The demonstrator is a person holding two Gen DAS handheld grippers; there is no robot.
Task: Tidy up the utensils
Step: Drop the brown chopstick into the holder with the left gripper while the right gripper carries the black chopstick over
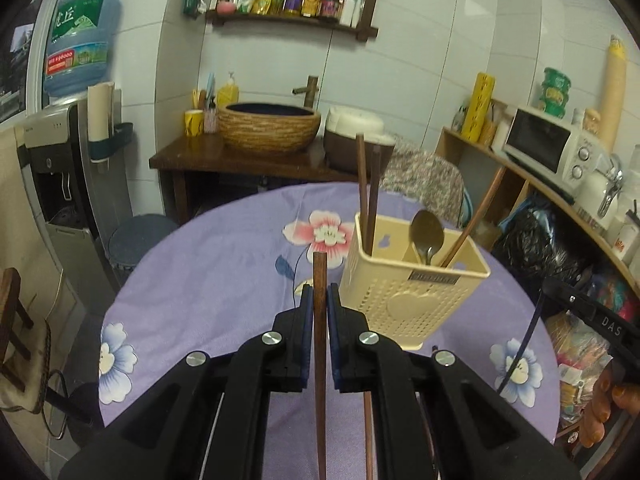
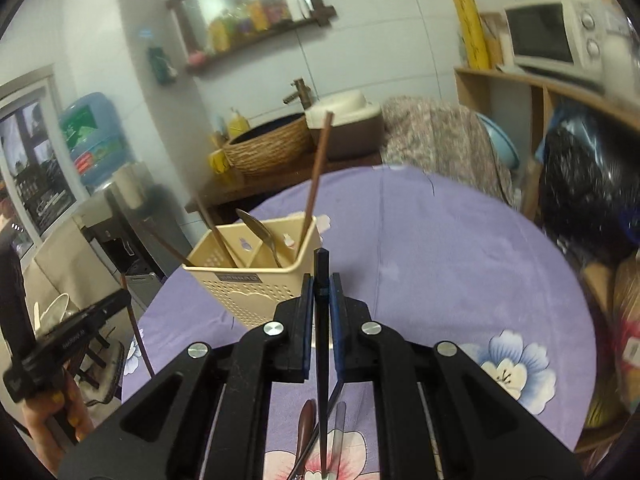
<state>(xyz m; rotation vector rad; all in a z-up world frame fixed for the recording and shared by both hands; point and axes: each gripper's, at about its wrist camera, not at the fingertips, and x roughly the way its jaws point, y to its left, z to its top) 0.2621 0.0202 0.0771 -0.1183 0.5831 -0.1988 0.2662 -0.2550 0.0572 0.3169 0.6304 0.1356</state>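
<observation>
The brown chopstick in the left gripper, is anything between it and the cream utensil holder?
Nothing visible. The left gripper is shut on the brown chopstick, and only bare purple tablecloth lies before the cream utensil holder just to its right.

1. A woven basin (image 1: 269, 126) sits on a dark wooden stand.
2. A yellow cup (image 1: 193, 122) stands just left of the basin.
3. A white microwave (image 1: 546, 145) sits well right of the basin.
4. A bottle shelf (image 1: 296, 20) hangs above the basin.

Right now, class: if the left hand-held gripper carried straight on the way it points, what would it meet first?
Probably the purple tablecloth just left of the cream utensil holder; depth is unclear.
</observation>
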